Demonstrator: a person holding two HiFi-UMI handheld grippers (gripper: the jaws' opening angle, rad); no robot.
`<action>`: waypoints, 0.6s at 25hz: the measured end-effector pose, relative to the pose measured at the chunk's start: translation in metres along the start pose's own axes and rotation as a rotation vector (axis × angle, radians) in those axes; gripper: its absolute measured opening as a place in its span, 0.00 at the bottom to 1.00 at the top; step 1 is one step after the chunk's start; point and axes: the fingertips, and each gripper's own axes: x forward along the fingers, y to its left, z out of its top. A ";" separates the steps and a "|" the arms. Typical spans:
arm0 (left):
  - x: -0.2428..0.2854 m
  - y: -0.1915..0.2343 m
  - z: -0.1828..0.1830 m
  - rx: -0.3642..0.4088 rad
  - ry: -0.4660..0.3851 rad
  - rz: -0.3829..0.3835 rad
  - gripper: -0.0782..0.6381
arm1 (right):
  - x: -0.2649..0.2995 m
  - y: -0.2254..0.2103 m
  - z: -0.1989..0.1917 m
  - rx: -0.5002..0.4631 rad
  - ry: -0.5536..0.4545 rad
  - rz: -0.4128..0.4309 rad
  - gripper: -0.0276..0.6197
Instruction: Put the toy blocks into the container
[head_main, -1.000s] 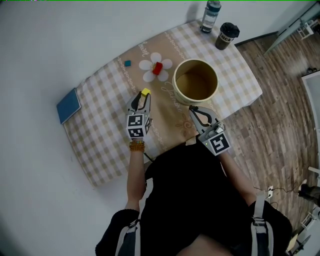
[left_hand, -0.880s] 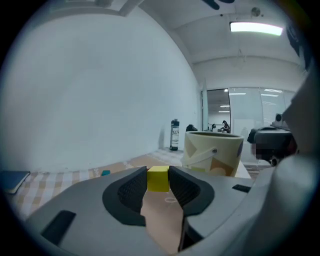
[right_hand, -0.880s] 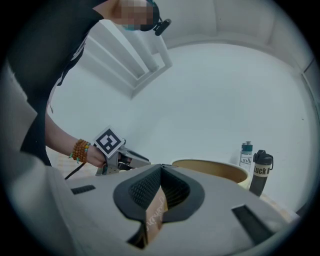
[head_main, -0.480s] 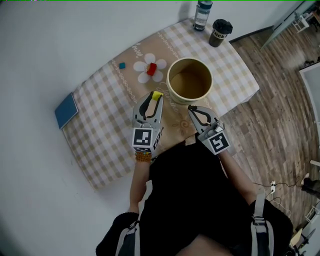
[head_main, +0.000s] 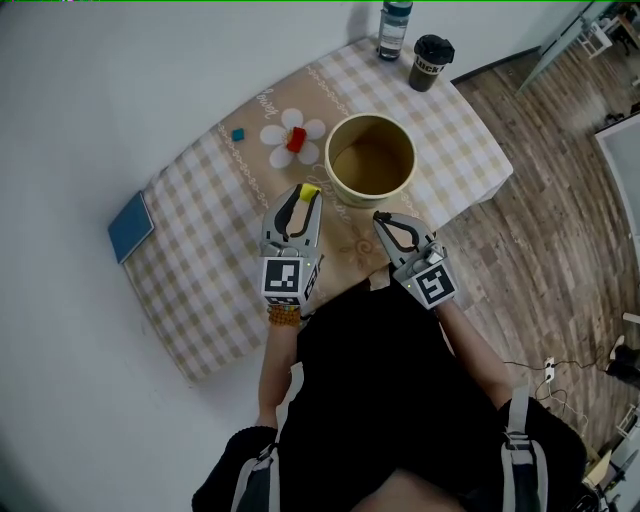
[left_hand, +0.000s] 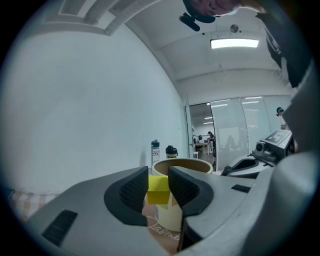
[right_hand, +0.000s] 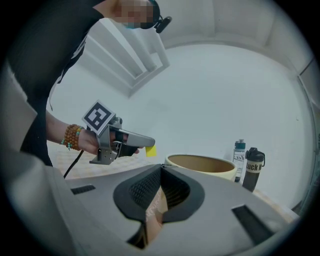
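Note:
My left gripper (head_main: 307, 195) is shut on a yellow block (head_main: 310, 189), held above the checked cloth just left of the cream round container (head_main: 332, 165). In the left gripper view the yellow block (left_hand: 158, 190) sits between the two pads, with the container (left_hand: 170, 220) right behind it. The right gripper view shows the block (right_hand: 150, 151) at the left gripper's tips, beside the container (right_hand: 200, 163). My right gripper (head_main: 384, 222) hangs shut and empty at the container's near side. A red block (head_main: 296, 140) and a small teal block (head_main: 238, 134) lie farther back on the cloth.
A bottle (head_main: 394, 17) and a dark lidded cup (head_main: 430, 58) stand at the table's far right corner. A blue pad (head_main: 131, 226) lies at the left edge. Wooden floor drops away to the right of the table.
My left gripper has carried the yellow block to the right, closer to the container's rim. The right gripper has stayed where it was.

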 end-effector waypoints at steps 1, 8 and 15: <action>0.001 -0.001 0.009 0.004 -0.017 0.000 0.28 | -0.001 0.000 0.000 -0.006 0.002 0.000 0.04; 0.030 -0.018 0.106 0.045 -0.193 -0.055 0.28 | -0.005 -0.006 0.006 -0.006 -0.015 -0.026 0.04; 0.065 -0.051 0.108 0.064 -0.170 -0.148 0.28 | -0.011 -0.012 0.009 0.005 -0.024 -0.058 0.04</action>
